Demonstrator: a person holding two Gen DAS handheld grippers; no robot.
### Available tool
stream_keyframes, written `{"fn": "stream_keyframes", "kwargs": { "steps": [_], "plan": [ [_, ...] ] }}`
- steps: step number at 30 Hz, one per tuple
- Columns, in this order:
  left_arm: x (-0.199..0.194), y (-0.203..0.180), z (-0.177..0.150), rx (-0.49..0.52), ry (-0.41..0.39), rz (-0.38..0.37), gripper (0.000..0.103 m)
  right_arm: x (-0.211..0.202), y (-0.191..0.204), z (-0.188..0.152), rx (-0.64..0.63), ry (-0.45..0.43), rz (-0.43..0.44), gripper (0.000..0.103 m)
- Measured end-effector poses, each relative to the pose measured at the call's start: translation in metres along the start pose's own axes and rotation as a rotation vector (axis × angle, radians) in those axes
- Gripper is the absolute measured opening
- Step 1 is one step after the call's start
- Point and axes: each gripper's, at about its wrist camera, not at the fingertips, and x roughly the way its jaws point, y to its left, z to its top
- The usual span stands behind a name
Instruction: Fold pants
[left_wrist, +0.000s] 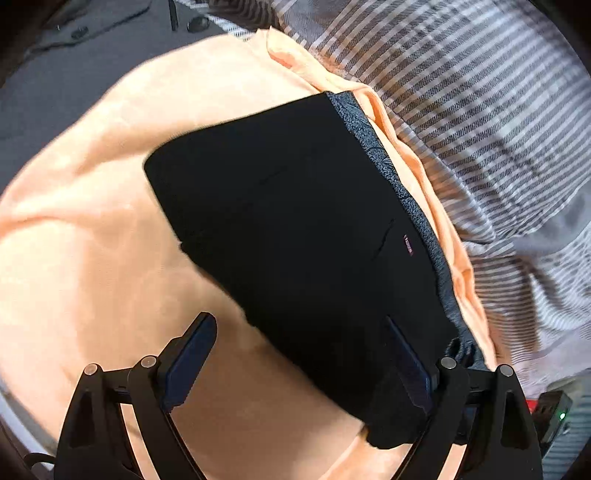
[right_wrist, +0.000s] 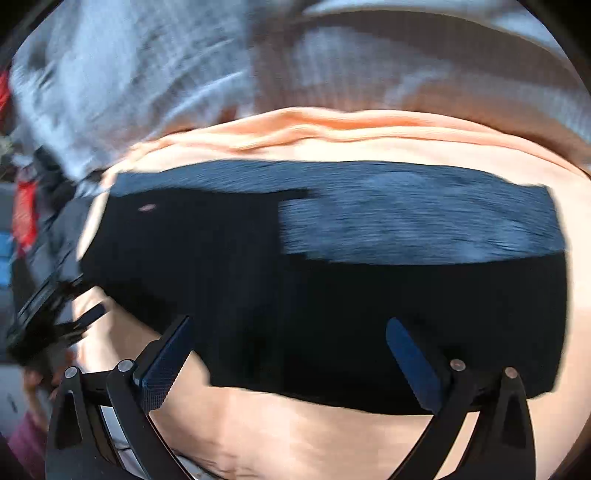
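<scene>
Blk pants (right_wrist: 295, 295) on orange sheet (right_wrist: 332, 147)

1. The left gripper (left_wrist: 299, 363) has black linkage arms with triangular cut-outs, silver round pivot pins and dark blue ridged pads.
2. The right gripper (right_wrist: 288, 363) is built alike: black arms, silver pins and blue pads with a fine knurled texture.
3. Beside the right gripper's left arm, a blurred maroon patch may be a sleeve (right_wrist: 26, 439).
</scene>
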Motion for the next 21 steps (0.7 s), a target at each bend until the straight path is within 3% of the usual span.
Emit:
{"fn": "stream_keyframes", "kwargs": {
  "steps": [5,18,20,21],
  "plan": [
    [0.004,0.007,0.008,-0.011,-0.013,-0.046,0.092,0.034,0.042,-0.012,-0.163,0.022,-0.063,0.103],
    [0.012,0.008,0.021,-0.002,-0.061,-0.173,0.092,0.042,0.036,-0.013,-0.137,0.042,-0.038,0.103],
    [0.015,0.010,0.020,-0.011,-0.102,-0.188,0.092,0.043,0.039,-0.015,-0.165,0.042,-0.051,0.103],
    [0.017,0.007,0.020,-0.006,-0.112,-0.173,0.098,0.044,0.040,-0.016,-0.179,0.040,-0.055,0.103]
  ]
}}
